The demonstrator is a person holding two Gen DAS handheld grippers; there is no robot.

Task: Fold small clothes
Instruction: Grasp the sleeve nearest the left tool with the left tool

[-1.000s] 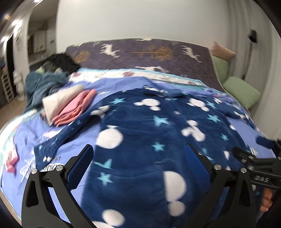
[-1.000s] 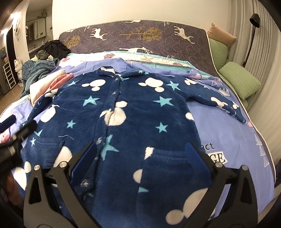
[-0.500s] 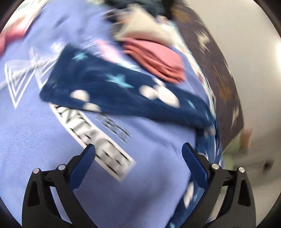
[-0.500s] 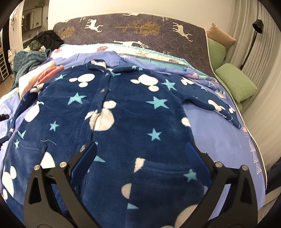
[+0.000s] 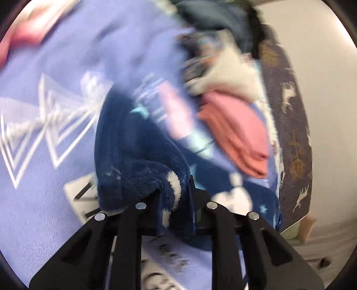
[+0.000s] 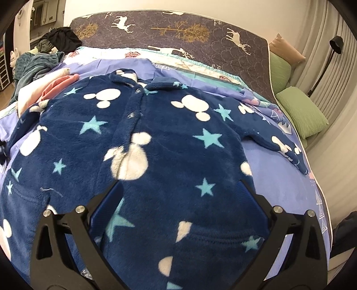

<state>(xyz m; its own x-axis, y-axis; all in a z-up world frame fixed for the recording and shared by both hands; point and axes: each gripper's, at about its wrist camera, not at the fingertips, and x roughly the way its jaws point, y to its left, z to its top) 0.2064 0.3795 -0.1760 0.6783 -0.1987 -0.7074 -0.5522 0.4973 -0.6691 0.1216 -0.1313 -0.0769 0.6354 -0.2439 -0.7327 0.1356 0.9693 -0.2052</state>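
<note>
The fleece pyjama top point(image 6: 169, 156), navy with white mouse heads and turquoise stars, lies face up and spread wide on the lilac bedsheet point(image 6: 274, 178), collar toward the headboard point(image 6: 200, 40), buttons running down the front. The right gripper point(image 6: 178, 200) hovers over the lower front of the top, its blue-padded fingers point(image 6: 248, 196) spread wide apart with nothing pinched between them. Over on the other side, the left gripper point(image 5: 174, 200) is at the sleeve cuff point(image 5: 138, 160), jaws closing, and the fleece is bunched up right between them, the fabric puckering above the black arms. That view is blurred. Just beyond the sleeve sits a folded pink garment point(image 5: 236, 133) with a cream one point(image 5: 232, 78) stacked behind it, and dark clothes point(image 5: 223, 17) are heaped at the far edge. In the right view, green pillows point(image 6: 301, 111) lean by the wall, a black lamp point(image 6: 335, 42) beside them.
</note>
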